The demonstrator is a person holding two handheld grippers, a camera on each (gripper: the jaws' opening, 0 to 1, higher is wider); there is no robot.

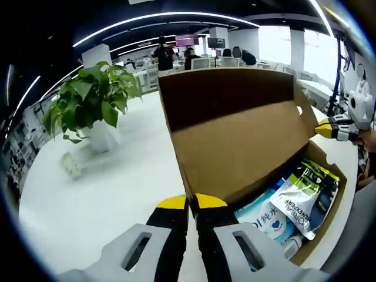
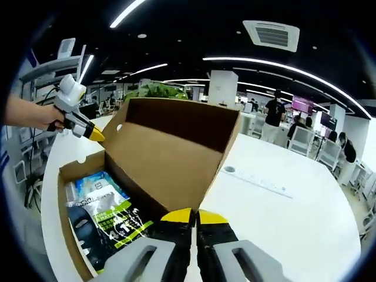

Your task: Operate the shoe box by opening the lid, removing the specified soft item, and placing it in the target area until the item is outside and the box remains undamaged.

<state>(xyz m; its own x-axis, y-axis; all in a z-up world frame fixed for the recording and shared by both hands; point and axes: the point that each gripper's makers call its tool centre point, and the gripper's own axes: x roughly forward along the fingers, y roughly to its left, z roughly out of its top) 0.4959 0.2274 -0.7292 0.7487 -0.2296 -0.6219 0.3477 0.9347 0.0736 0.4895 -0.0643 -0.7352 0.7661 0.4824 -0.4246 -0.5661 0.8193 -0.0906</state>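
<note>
A brown cardboard shoe box (image 1: 329, 220) (image 2: 66, 217) lies on a white table with its lid (image 1: 235, 126) (image 2: 170, 153) raised upright. Inside lie soft packs: a white, green and black pouch (image 1: 305, 194) (image 2: 111, 220) and a blue-white wipes pack (image 1: 264, 217) (image 2: 94, 183). My left gripper (image 1: 191, 202) (image 2: 94, 134) is shut on the lid's left side flap. My right gripper (image 2: 192, 216) (image 1: 326, 129) is shut on the opposite side flap. A hand (image 2: 29, 114) holds the left gripper.
A potted green plant (image 1: 94, 106) stands on the white table (image 1: 106, 194) left of the box, with a small white object (image 1: 70, 167) in front of it. A long flat strip (image 2: 255, 179) lies on the table beyond the lid. People and desks are far behind.
</note>
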